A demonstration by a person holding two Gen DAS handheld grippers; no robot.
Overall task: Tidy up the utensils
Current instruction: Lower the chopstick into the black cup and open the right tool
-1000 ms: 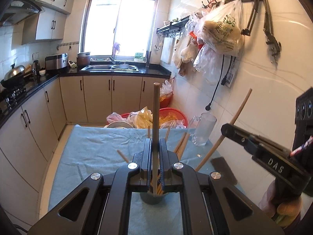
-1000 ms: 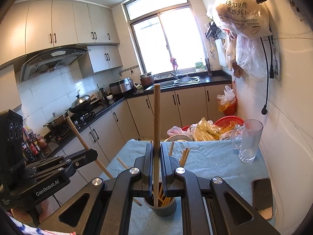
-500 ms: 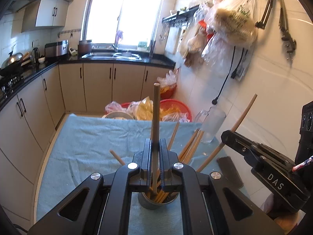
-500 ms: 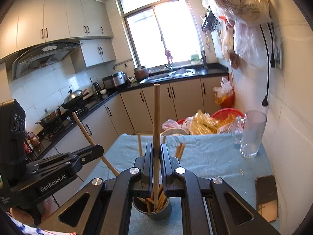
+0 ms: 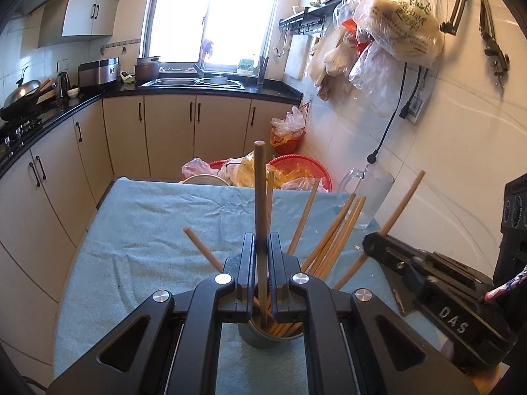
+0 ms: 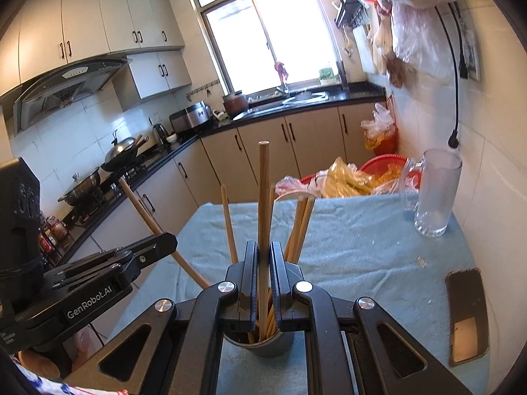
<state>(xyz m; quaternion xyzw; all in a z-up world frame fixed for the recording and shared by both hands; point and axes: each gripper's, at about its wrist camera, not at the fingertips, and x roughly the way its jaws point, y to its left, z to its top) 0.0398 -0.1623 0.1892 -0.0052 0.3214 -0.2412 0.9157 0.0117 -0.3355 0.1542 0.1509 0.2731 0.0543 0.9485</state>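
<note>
Here the left gripper [image 5: 262, 263] is clamped on one chopstick [image 5: 259, 197], held upright, its lower end inside the gray cup [image 5: 263, 337] on the blue towel [image 5: 138, 230]. The right gripper [image 6: 263, 263] likewise pinches its own chopstick [image 6: 263, 197], upright, lower end in the same cup [image 6: 263, 345]. More chopsticks [image 5: 332, 233] already stand in the cup, leaning outward.

Left view only: the right gripper from the side [image 5: 372, 242], its stick slanting up toward the wall; a rack of plastic bags [image 5: 395, 29] on that wall.

Right view only: the left gripper from the side [image 6: 169, 240], a phone [image 6: 467, 316] lying on the towel near the wall, and the stove with pans [image 6: 122, 154].

Both views: a glass mug [image 6: 434, 194] at the towel's far corner.
</note>
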